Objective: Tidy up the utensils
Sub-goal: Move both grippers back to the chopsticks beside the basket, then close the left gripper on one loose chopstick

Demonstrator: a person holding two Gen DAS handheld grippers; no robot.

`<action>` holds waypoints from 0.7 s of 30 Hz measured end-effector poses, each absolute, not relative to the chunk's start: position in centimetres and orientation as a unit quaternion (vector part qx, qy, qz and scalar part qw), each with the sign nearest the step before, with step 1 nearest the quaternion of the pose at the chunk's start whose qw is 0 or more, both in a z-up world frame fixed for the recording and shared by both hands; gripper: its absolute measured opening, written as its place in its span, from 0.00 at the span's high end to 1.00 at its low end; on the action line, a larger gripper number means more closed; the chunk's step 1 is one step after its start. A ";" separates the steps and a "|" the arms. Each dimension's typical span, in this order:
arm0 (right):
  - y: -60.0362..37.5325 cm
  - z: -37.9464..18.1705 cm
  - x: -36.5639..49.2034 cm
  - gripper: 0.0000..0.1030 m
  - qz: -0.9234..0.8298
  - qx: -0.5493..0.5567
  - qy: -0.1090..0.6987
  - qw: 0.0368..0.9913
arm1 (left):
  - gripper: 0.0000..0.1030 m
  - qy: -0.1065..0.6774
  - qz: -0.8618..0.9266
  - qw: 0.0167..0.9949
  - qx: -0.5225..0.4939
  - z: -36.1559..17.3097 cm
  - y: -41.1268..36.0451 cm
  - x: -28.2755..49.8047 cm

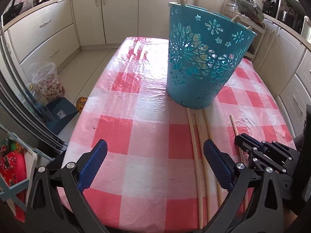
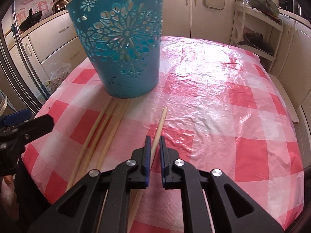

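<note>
1. The right gripper (image 2: 155,143) is closing around one stick (image 2: 160,125); its jaws are nearly together, and I cannot tell if they are squeezing it yet.
2. The left gripper (image 1: 155,155) is waiting, wide apart and empty.
3. The bin (image 2: 124,44) is sitting at 11 o'clock from the stick, with more sticks (image 2: 101,128) at 9 o'clock.
4. Next, I think: squeeze, lift, tip it into the bin.

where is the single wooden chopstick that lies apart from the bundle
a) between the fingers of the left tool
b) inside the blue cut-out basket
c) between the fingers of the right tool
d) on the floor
c: in the right wrist view the single pale wooden chopstick runs between the nearly closed fingers of the right tool, while the left tool stands wide open with nothing between its fingers.
</note>
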State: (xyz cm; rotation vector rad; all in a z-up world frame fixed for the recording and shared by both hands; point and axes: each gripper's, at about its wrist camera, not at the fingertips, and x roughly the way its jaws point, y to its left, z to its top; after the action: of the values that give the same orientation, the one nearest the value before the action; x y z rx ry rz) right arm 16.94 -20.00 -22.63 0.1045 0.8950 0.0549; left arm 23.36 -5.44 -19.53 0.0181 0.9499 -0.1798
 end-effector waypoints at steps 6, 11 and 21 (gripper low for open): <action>-20.4 -22.6 17.0 0.91 0.039 0.065 0.429 0.900 | 0.08 0.469 -0.086 0.878 0.036 -21.3 -8.1 25.7; -20.8 -22.6 17.2 0.89 0.050 0.080 0.427 0.899 | 0.08 0.476 -0.071 0.875 0.052 -22.4 -8.9 26.9; -20.6 -22.6 17.5 0.76 0.064 0.085 0.423 0.900 | 0.22 0.469 -0.066 0.878 0.066 -23.4 -9.2 28.0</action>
State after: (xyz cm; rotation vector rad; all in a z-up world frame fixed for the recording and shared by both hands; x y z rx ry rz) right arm 17.54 -20.62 -22.60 0.1763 0.8764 0.1320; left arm 27.95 -9.20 -23.40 0.1370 0.9784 -0.1379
